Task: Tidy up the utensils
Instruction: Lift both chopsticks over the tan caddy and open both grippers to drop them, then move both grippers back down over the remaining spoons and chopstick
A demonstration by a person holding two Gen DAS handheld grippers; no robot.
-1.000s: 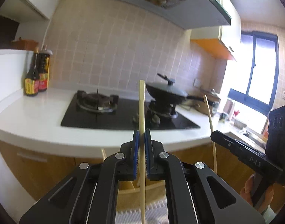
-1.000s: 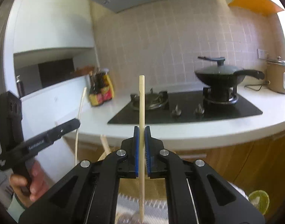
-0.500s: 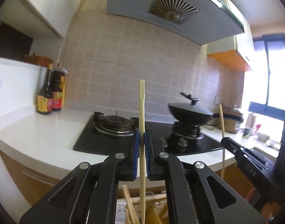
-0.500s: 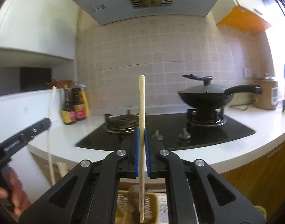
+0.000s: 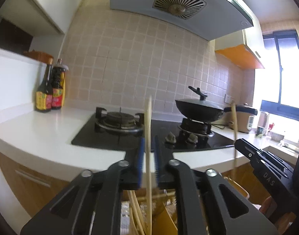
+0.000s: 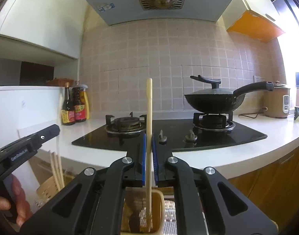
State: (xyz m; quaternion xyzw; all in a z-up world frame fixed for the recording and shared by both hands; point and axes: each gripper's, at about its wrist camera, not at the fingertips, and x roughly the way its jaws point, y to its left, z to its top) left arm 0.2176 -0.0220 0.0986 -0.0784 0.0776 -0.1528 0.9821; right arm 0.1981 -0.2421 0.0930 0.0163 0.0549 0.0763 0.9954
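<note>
1. Two chopsticks in play, both above the yellow holder (image 6: 161,211).
2. Left gripper (image 5: 148,156) just opening; its chopstick (image 5: 148,137) stands loose between the pads.
3. Right gripper (image 6: 148,156) clamps another chopstick (image 6: 148,117).
4. Three more chopsticks (image 6: 56,168) in the holder.

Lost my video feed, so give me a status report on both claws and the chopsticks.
Left claw just opening, chopstick loose between its pads. Right claw shut on its chopstick, tip over the yellow holder. Nothing in the way.
</note>
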